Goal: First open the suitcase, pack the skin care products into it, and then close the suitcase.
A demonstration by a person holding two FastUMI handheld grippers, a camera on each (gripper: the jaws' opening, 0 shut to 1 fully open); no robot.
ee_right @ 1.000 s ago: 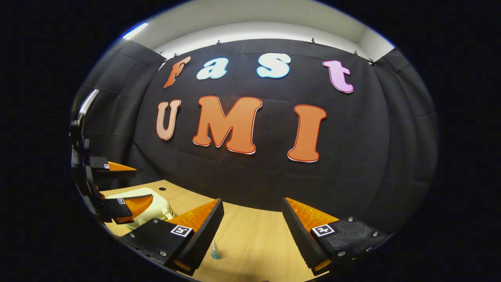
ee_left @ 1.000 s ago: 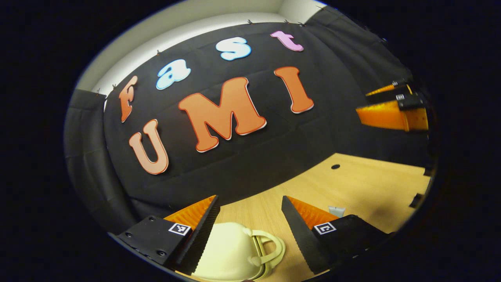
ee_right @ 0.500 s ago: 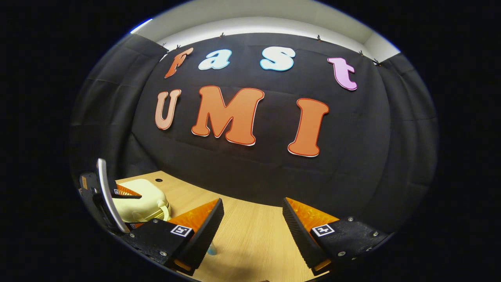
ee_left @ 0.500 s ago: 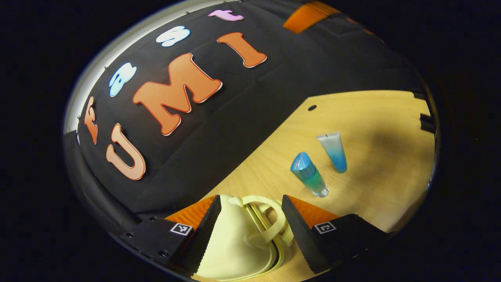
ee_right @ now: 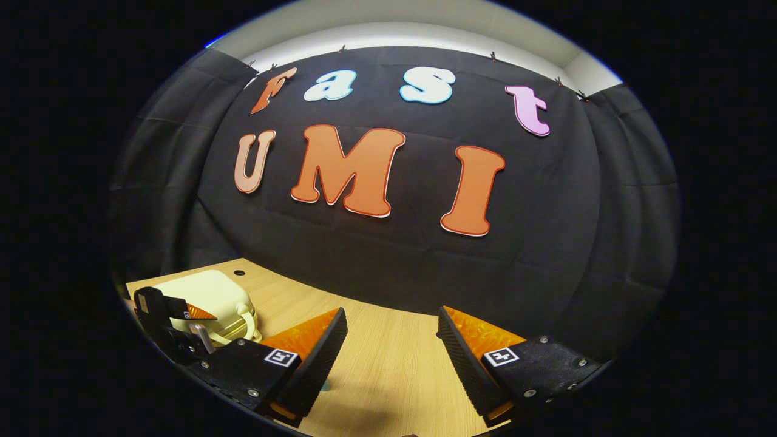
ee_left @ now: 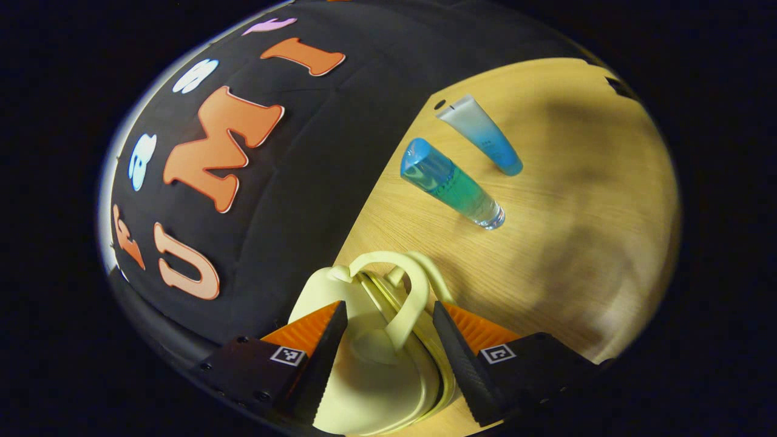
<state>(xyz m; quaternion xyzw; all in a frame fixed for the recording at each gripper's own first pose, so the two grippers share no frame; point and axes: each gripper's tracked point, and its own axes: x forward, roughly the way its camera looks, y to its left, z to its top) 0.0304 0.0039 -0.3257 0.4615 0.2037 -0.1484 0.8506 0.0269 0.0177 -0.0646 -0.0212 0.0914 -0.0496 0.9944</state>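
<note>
A small cream suitcase (ee_left: 370, 376) lies closed on the wooden table, its looped handle (ee_left: 400, 291) pointing away from me. My left gripper (ee_left: 383, 340) is open, one finger on each side of the case's handle end, not pressing it. Beyond it lie a blue-green bottle (ee_left: 452, 185) and a blue-and-white tube (ee_left: 482, 133). In the right gripper view, the right gripper (ee_right: 391, 346) hangs open over bare table. The suitcase (ee_right: 209, 300) sits at the far left there, with the left gripper (ee_right: 176, 315) at it.
The wooden table (ee_left: 583, 200) runs up to the black cloth wall (ee_right: 388, 261). A small round hole (ee_left: 439, 104) is in the tabletop near the tube. A bit of blue (ee_right: 326, 385) peeks out beside the right gripper's left finger.
My left gripper has tipped down and moved in over the suitcase, its fingers now straddling the handle end. The bottle and tube have risen in its view. The right gripper has barely moved.
</note>
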